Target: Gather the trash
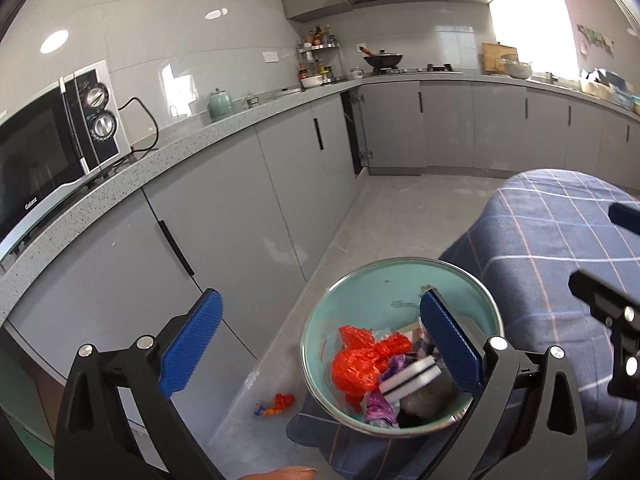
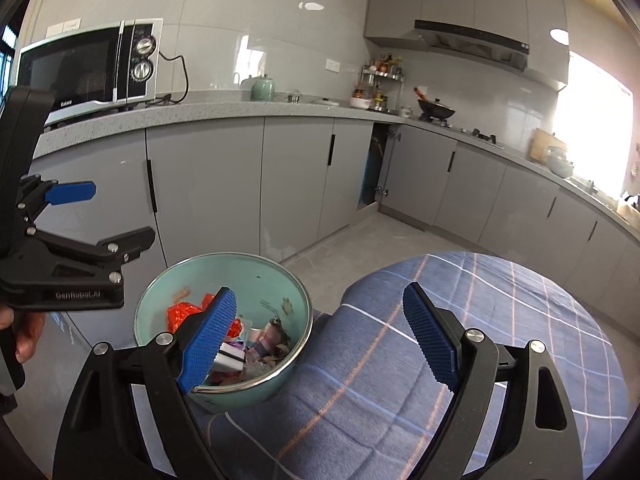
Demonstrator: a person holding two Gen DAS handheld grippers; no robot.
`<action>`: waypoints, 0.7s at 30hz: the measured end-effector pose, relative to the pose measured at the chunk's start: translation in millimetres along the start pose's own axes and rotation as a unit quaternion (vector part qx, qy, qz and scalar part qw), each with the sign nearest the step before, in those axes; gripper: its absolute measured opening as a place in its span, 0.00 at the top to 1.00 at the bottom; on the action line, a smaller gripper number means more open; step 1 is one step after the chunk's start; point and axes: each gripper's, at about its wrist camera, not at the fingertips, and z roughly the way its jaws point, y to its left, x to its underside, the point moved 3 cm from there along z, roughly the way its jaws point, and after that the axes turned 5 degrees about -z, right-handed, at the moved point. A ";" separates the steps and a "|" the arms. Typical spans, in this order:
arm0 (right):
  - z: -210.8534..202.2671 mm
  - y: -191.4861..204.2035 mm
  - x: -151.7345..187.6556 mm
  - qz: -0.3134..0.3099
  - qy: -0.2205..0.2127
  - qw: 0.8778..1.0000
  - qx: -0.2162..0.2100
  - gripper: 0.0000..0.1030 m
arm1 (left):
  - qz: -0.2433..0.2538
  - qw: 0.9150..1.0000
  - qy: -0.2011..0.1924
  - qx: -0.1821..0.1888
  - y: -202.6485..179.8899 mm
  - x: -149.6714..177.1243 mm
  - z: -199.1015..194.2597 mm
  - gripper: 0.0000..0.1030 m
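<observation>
A teal bowl sits on the edge of a table under a blue checked cloth. Inside it lie a crumpled red plastic bag, a purple wrapper, a white and black sponge and other scraps. My left gripper hangs open above the bowl's near rim, nothing between its blue pads. My right gripper is open too, its left pad over the bowl, its right pad over the cloth. A small red and blue scrap lies on the floor beside the table.
Grey cabinets run under a speckled counter along two walls. A microwave and a green kettle stand on it. A wok sits on the stove. One corner cabinet door stands ajar. The floor is grey tile.
</observation>
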 end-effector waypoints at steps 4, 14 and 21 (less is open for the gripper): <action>-13.2 -1.3 -3.2 -0.005 -0.011 1.000 0.005 0.18 | 0.010 1.000 -0.007 -0.002 -2.6 1.9 -9.9 0.05; -28.7 -5.2 -4.5 0.001 -0.027 1.000 0.009 0.17 | 0.004 1.000 -0.016 -0.002 1.9 -2.9 -19.8 0.05; -31.9 -6.7 -1.9 0.002 -0.028 1.000 0.009 0.16 | 0.002 1.000 -0.014 0.000 2.8 -3.5 -21.1 0.05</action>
